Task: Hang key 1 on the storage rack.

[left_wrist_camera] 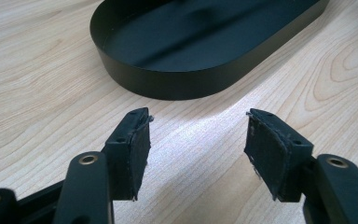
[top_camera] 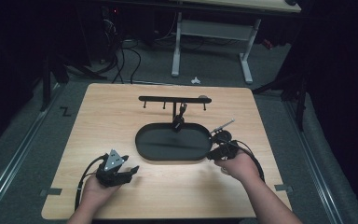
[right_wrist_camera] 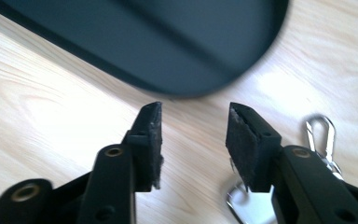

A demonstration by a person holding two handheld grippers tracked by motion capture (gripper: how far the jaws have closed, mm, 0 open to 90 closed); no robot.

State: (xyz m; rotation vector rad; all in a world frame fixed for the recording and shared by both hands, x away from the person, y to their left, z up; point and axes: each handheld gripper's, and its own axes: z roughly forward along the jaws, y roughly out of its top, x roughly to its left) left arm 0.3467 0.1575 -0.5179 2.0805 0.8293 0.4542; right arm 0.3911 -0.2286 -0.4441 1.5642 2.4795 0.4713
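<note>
A silver clip [right_wrist_camera: 324,140] lies on the wooden table [top_camera: 121,107] just beside the right gripper [right_wrist_camera: 193,135] — partly hidden behind its right jaw, with a second shiny piece below cut off and hard to make out. Its jaws stand apart, nothing between them. One black oval tray [top_camera: 168,151] lies just ahead, blurred. The left gripper [left_wrist_camera: 198,140] hangs open over bare wood — two grippers in all.
</note>
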